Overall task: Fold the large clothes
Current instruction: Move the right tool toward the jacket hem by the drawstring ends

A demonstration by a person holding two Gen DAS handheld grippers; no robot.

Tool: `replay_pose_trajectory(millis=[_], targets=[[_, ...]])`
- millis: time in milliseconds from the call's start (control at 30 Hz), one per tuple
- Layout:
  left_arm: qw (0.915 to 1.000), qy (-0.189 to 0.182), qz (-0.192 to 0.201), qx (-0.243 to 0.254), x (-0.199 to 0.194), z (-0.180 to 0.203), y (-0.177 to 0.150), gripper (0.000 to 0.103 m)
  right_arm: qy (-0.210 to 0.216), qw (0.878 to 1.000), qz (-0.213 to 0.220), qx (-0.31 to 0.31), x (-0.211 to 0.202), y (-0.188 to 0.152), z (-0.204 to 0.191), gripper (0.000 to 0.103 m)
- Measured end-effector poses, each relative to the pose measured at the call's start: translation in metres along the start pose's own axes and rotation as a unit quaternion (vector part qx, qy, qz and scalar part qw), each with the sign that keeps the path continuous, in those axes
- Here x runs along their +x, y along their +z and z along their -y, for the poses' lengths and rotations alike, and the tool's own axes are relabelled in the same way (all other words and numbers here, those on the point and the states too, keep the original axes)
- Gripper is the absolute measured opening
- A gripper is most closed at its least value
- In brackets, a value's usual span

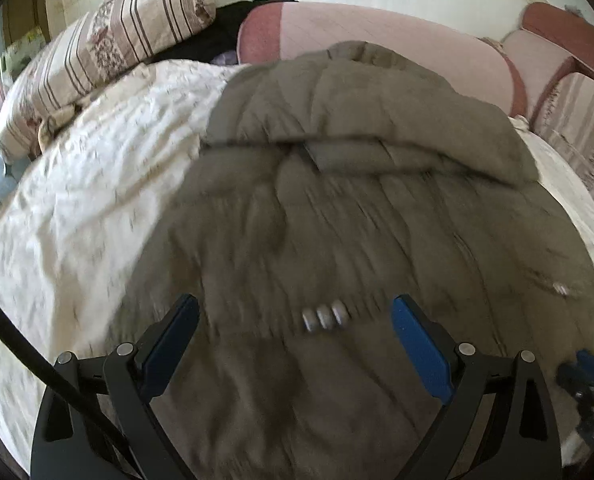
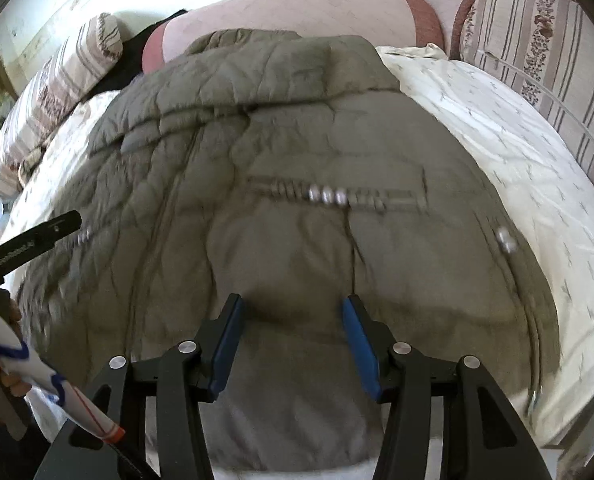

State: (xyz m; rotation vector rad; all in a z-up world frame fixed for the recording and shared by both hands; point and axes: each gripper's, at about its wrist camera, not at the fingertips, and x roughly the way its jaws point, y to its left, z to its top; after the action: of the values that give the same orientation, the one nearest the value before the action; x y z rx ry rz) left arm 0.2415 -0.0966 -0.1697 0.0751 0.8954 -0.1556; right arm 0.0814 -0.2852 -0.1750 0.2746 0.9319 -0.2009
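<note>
Both L gripper & R gripper hung released, nothing between pads, over padded coat; bulky fill likely to slip a shallow pinch.

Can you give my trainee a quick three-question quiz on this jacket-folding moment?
1. True or false: the right tongs are clamped on the olive quilted jacket.
2. What lies under the jacket: A) white bedspread, B) bare wood, C) blue mat?
3. Fill in: beyond the jacket's left side in the left wrist view lies a striped ____.

Key: 1 false, both the right and left tongs are open above the jacket. 2 A. 3 pillow.
</note>
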Motion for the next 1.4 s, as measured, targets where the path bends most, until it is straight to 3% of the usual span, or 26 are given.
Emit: replay_pose_trajectory(millis=[233,400,867,1133,1267,1400], targets=[[0.9996,0.002,-0.024,0.015,-0.017,0.019,-0.062,0.097,-0.007,0.999,0.027,-0.037,-0.019,-0.036,-0.001,0.061],[0.9996,0.015,-0.007,0.023,-0.029,0.017,-0.084,0.097,-0.001,0.998,0.038,-0.046,-0.022,-0.044,0.001,0.061],[0.9996,0.009,0.026,0.008,-0.067,-0.001,-0.112,0.097,0.016,0.997,0.052,-0.047,-0.038,-0.049,0.003,0.062],[0.9961,0.032,0.067,-0.047,-0.09,-0.044,-0.104,0.097,0.005,0.997,0.079,-0.003,-0.059,-0.052,0.04,0.062],[0.9948,0.022,0.038,-0.092,-0.073,-0.063,-0.104,0.097,-0.001,0.997,0.07,0.012,-0.053,-0.056,0.054,0.062],[0.9966,0.037,0.026,-0.069,-0.059,-0.054,-0.112,0.097,-0.003,0.998,0.059,0.005,-0.043,-0.062,0.055,0.062]])
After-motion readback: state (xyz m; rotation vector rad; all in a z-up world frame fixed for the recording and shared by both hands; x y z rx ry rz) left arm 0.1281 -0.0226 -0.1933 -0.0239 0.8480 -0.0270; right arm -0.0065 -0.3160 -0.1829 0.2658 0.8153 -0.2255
